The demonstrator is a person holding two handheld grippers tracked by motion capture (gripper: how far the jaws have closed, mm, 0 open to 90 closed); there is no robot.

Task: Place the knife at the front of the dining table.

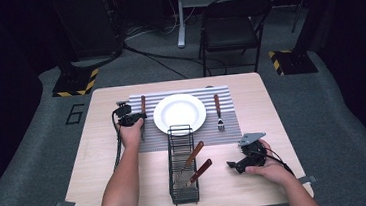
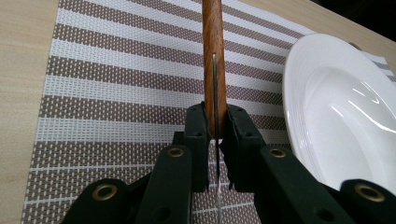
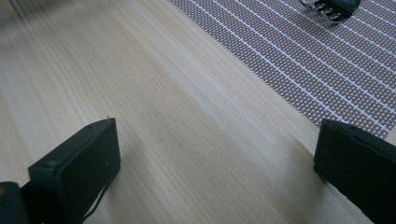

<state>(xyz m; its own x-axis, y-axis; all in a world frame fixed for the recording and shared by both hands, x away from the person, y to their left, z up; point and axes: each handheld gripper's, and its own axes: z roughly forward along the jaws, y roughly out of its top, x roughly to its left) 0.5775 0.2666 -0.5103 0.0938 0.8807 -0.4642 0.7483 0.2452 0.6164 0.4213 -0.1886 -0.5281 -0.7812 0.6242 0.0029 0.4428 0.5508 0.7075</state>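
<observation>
Left claw: your left gripper (image 1: 133, 118) is clamped tight on a wood-handled knife (image 1: 143, 108); in the left gripper view the pads pinch it where blade meets handle (image 2: 214, 70).
Knife position: it runs straight ahead from your left jaws, over the striped placemat (image 1: 150, 142), handle away from you.
Hidden at left: the blade drops below your jaws and is cut off at the bottom edge of the left gripper view; whether its tip touches the mat you cannot tell.
Room at left: the white plate (image 1: 179, 113) has its rim just beside your left jaws on their right; open mat, then bare table (image 1: 100, 155), lies to their left.
Middle: the black wire rack (image 1: 182, 166) sits between your two claws, with two wood-handled utensils lying in it; their metal ends are hard to make out.
Right claw: your right gripper (image 1: 237, 165) stands wide apart and holds nothing, low over bare wood.
Room at right: the mat's edge crosses just ahead of the right jaws; the fork (image 1: 218, 111) lies beyond, its tines (image 3: 327, 10) cut off at the top of the right gripper view.
</observation>
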